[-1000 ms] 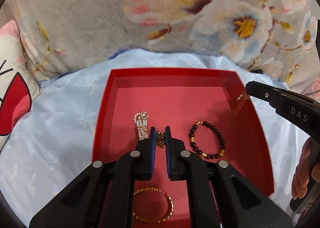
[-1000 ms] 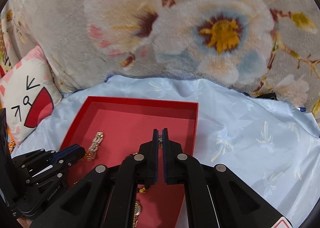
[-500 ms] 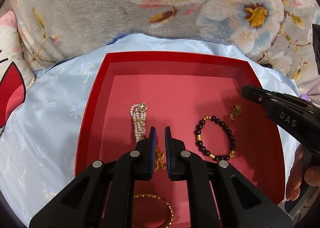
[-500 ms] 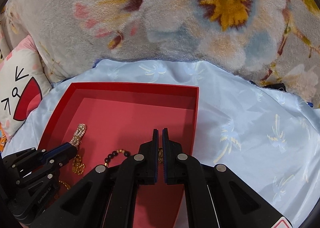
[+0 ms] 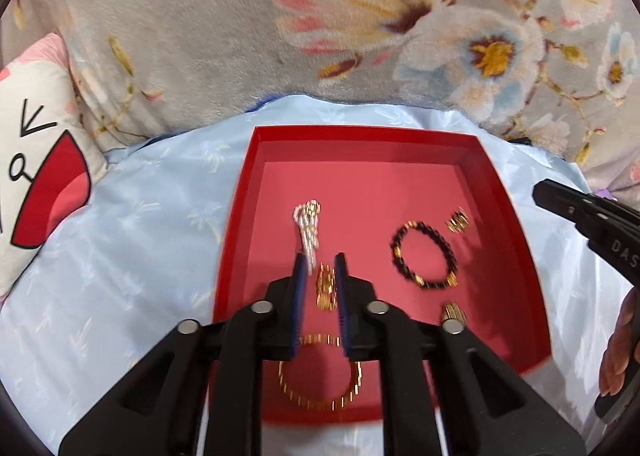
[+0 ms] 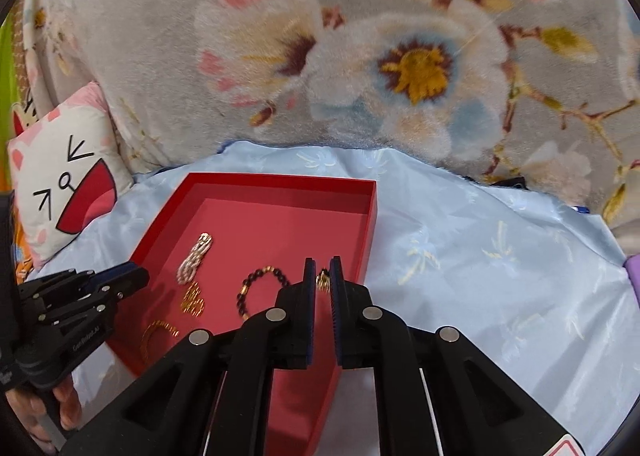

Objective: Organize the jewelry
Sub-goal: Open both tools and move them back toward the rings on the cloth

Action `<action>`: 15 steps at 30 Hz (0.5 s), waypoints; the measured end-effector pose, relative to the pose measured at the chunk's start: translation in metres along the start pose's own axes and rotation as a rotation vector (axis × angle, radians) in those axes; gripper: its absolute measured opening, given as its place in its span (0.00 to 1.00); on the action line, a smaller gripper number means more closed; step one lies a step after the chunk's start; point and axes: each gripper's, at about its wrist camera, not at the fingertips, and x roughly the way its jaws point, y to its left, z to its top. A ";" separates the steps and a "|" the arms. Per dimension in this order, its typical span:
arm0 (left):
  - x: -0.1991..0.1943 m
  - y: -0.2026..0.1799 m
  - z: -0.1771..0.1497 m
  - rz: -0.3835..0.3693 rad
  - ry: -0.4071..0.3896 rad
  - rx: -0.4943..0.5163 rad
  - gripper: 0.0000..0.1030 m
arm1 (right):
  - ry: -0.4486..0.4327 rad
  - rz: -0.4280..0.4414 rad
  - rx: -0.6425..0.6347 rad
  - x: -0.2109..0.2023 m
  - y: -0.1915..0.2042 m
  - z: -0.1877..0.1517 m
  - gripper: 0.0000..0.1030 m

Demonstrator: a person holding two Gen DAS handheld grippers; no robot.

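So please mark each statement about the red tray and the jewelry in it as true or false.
1. The dark bead bracelet lies inside the red tray. True.
2. The pearl bracelet lies on the blue cloth. False: it lies in the tray.
3. The tray stands on a blue cloth. True.
4. The gold bangle hangs from the right gripper. False: it lies on the tray floor.

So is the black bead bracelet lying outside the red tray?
No, the black bead bracelet lies on the floor of the red tray.
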 end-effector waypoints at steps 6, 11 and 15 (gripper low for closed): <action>-0.044 -0.005 -0.041 -0.011 -0.011 0.020 0.21 | -0.029 -0.004 -0.021 -0.065 0.000 -0.046 0.19; -0.074 -0.014 -0.083 -0.007 -0.009 0.042 0.30 | -0.002 -0.012 -0.004 -0.100 -0.001 -0.094 0.21; -0.085 -0.024 -0.118 -0.020 0.024 0.057 0.34 | 0.060 0.010 0.039 -0.107 -0.003 -0.135 0.21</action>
